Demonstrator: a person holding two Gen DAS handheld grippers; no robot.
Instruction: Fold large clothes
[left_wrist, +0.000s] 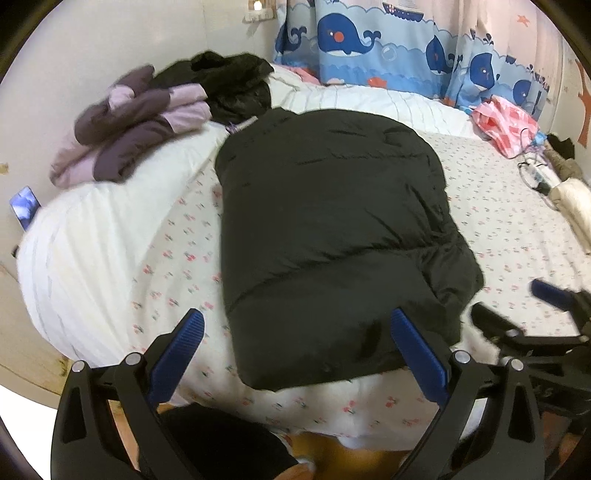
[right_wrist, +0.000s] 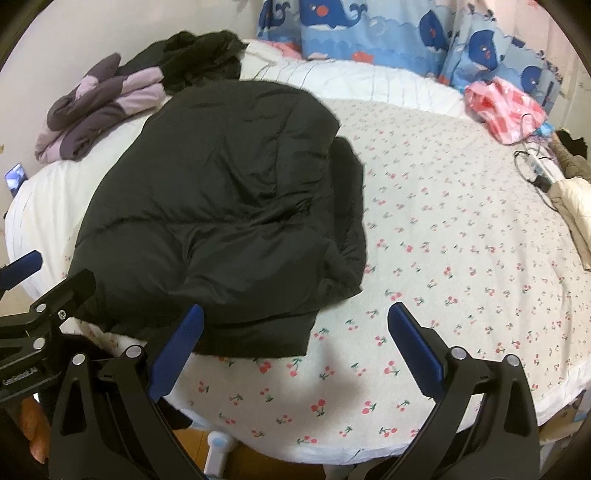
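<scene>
— Where is the big black jacket?

— It lies on the bed, on the white sheet with little red cherries. It is puffy and looks folded in on itself, with one edge sticking out on the right side. Its bottom edge is near the side of the bed closest to us.

— What is the left gripper doing?

— Its two blue fingers are spread wide apart. They hold nothing. One finger is over the sheet and the other is over the bottom corner of the jacket. I cannot tell if that one touches it.

— And the right gripper?

— Spread wide too, and holding nothing. Its left finger is over the jacket's bottom edge and its right finger is over bare sheet.

— Can the two grippers see each other?

— Yes. Each one shows up at the edge of the other's picture, just beside it.

— What else is on the bed?

— A purple pile of clothes and a dark pile sit behind the jacket, near the wall. A pink cloth lies far off at the back right. Whale curtains hang behind the bed.
</scene>
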